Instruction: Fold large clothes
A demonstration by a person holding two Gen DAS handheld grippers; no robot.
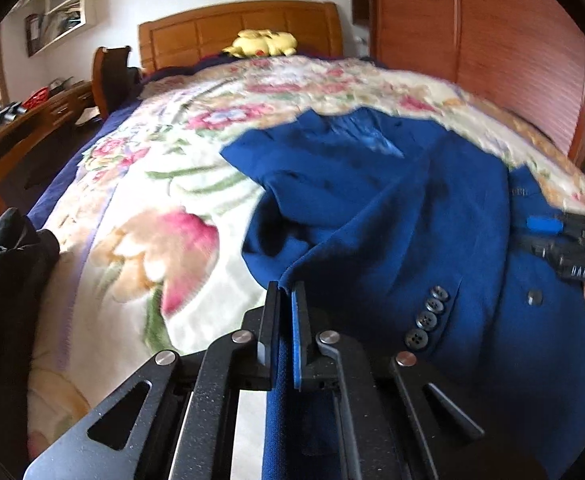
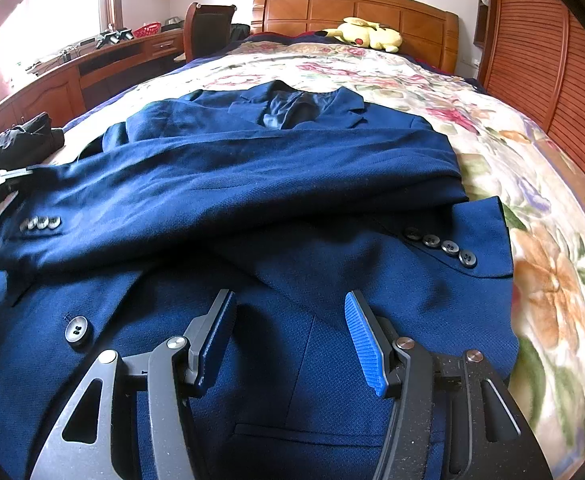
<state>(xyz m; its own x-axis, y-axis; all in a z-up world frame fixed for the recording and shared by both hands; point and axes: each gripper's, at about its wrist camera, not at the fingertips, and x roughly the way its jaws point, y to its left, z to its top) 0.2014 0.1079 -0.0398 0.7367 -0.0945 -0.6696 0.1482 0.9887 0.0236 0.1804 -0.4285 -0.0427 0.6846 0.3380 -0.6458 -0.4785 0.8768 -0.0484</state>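
Note:
A blue suit jacket lies front up on the floral bedspread, collar toward the headboard, both sleeves folded across the chest. My left gripper is shut on a fold of the jacket's left edge near the sleeve cuff buttons. My right gripper is open just above the jacket's lower front, empty. In the left wrist view the right gripper shows at the right edge.
A yellow plush toy lies by the wooden headboard. Dark clothing sits at the bed's left edge. A desk and a chair stand on the left, a slatted wooden wardrobe on the right.

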